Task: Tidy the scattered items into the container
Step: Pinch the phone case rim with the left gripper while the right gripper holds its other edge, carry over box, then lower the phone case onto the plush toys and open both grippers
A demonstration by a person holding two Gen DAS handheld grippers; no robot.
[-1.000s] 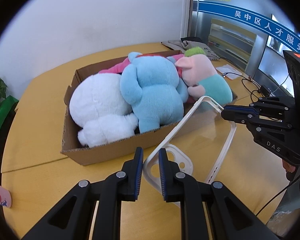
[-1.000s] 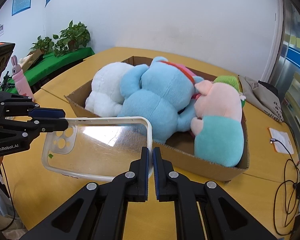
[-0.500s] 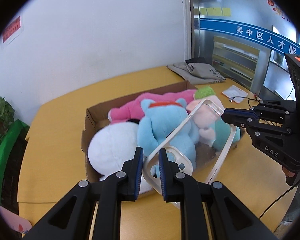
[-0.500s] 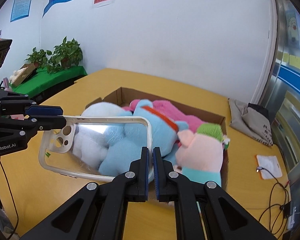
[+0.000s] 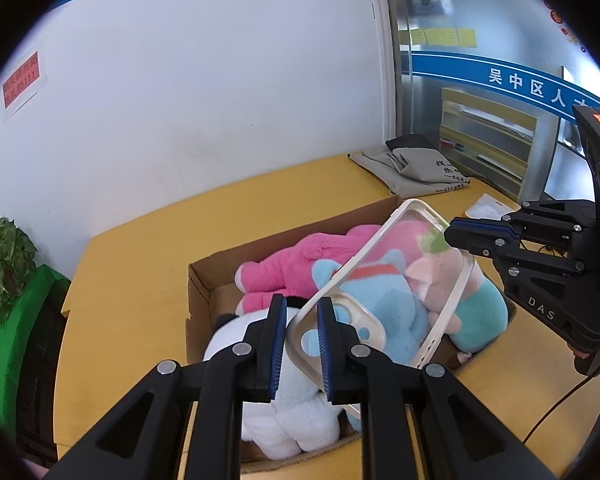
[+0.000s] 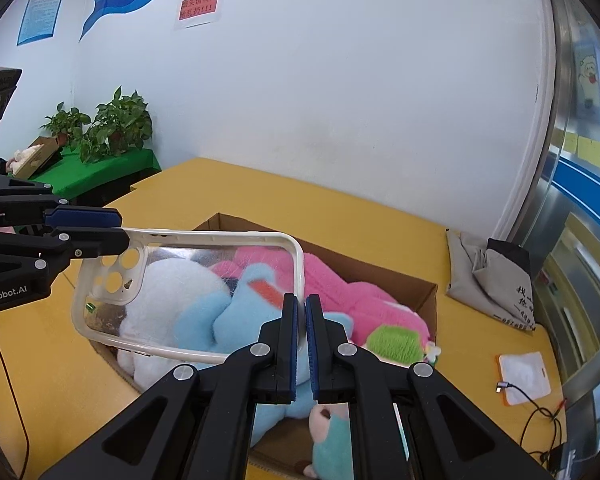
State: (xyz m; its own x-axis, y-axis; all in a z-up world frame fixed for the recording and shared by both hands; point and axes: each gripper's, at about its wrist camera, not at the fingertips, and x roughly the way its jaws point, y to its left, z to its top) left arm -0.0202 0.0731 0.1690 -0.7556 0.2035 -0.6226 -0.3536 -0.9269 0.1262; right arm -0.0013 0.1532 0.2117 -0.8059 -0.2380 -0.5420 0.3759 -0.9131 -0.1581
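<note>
Raised since a second ago: clear case [image 5: 384, 280], formerly low beside the box front, now held in the air above the box [image 5: 204, 280] and its toys, with both tongs higher too.

Item 1. Case, transparent with a white rim; camera cut-outs at the left-hand end. Held level over the open box, gripped at both ends, touching no toy.

Item 2. Left tongs [image 5: 300, 340]: narrow gap, blue pads either side of the case rim at the camera-cut-out end, gripping it. In the right wrist view they [image 6: 116, 228] clamp the case's top left corner.

Item 3. Right tongs [image 6: 301, 340]: nearly closed, pinching the case's rim at its lower right corner. In the left wrist view they [image 5: 452, 236] hold the far end of the case.

Item 4. Box, brown cardboard, open-topped, standing on the yellow surface [image 6: 340, 216]. Contents, packed touching one another: white plush [image 6: 180, 292] at the left end; blue plush [image 6: 240, 320] in the middle; pink plush [image 5: 300, 260] along the back wall; pink-faced plush with teal body [image 5: 476, 312] at the right end, with a green tuft [image 6: 396, 340] on it.

Item 5. Grey folded cloth [image 5: 412, 168] on the surface behind the box, well apart from it.

Item 6. White pouch [image 6: 524, 376] with a cable [image 6: 540, 412], on the surface right of the box.

Item 7. Potted plants [image 6: 116, 124] on a green-covered table by the wall.
</note>
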